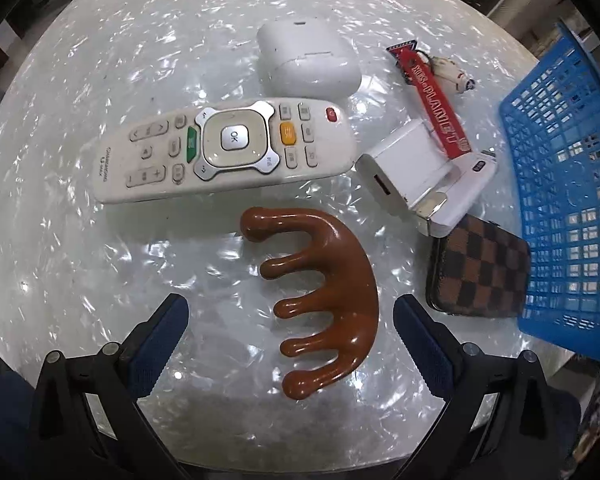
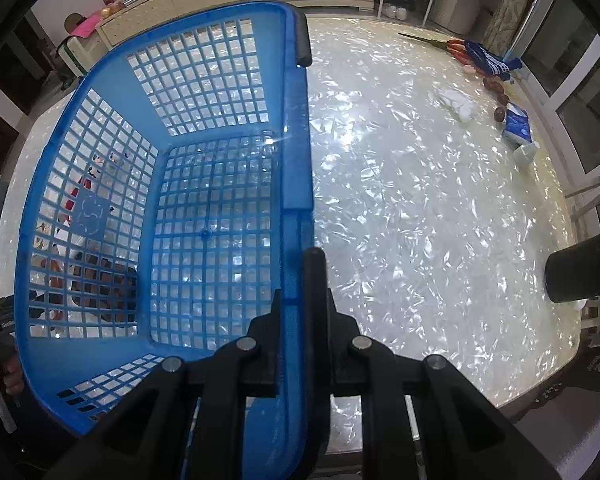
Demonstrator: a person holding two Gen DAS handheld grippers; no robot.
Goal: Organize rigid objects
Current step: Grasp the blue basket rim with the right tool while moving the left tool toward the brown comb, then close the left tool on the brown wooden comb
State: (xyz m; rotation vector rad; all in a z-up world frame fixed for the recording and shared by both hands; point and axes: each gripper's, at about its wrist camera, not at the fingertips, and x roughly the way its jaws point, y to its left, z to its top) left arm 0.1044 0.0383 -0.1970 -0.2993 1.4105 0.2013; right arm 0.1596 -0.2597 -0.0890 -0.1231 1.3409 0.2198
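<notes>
In the left wrist view my left gripper [image 1: 290, 308] is open and empty, its fingers on either side of a brown wooden massage comb [image 1: 328, 292] on the table. Beyond it lie a white remote [image 1: 224, 148], a white earbud case [image 1: 306, 60], a white charger block [image 1: 404, 168], a red keychain strap [image 1: 436, 104] and a checkered brown wallet [image 1: 478, 268]. A blue plastic basket [image 1: 568, 200] stands tilted at the right. In the right wrist view my right gripper [image 2: 300, 276] is shut on the rim of the blue basket [image 2: 204, 200], which holds nothing.
The shiny white round table [image 2: 420, 208] stretches right of the basket. At its far right edge lie scissors [image 2: 440, 42], a blue cloth [image 2: 492, 60], white tissue [image 2: 458, 102], a blue packet [image 2: 518, 126] and brown nuts [image 2: 496, 88]. Shelves stand behind.
</notes>
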